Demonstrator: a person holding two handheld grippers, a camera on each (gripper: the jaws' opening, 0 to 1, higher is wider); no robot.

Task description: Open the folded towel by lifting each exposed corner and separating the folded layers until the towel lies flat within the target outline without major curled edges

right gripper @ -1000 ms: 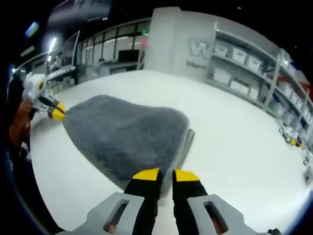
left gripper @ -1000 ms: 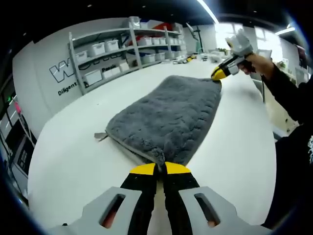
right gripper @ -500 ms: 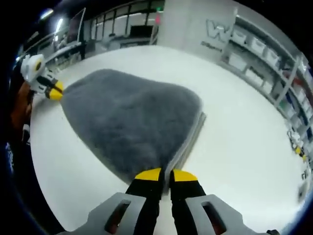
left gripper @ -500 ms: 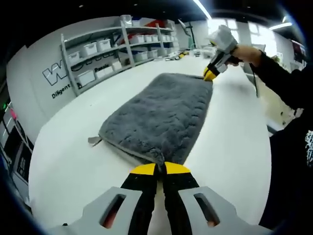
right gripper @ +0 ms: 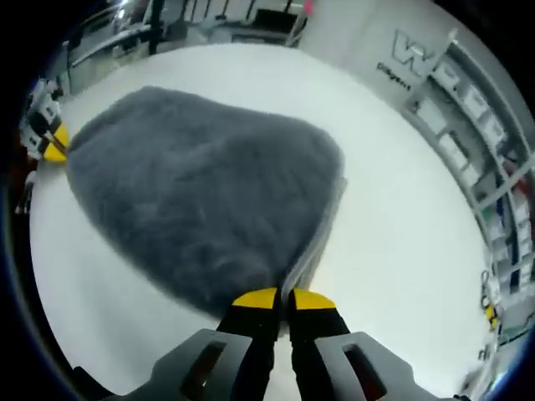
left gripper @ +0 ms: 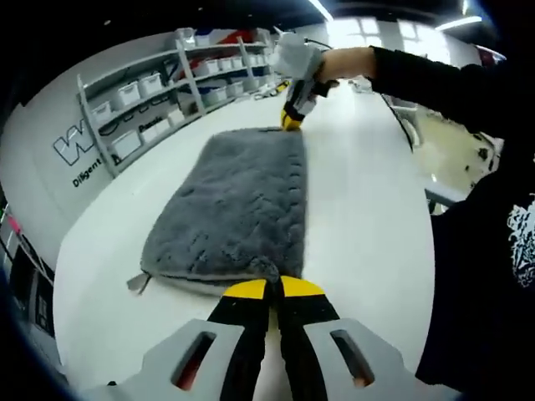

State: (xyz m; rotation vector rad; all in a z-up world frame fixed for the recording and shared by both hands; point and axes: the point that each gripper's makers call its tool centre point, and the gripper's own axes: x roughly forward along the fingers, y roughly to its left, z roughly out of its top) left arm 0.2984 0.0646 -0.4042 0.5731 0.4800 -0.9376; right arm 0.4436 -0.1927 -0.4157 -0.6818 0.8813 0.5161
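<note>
Table (left gripper: 368, 209): white and wide, it carries the towel.
Shelves (left gripper: 150, 100): along the far wall, with white boxes on them, well apart from the towel.
Towel (left gripper: 234, 209): grey and fluffy, folded in layers, it lies long on the table between the two grippers.
Person's sleeve (left gripper: 435, 75): dark, it reaches over the table to the far corner.
Left gripper (left gripper: 267, 288): jaws closed on the near corner of the towel.
Right gripper (right gripper: 280, 298): jaws pinched together on the layered edge at the other corner.
</note>
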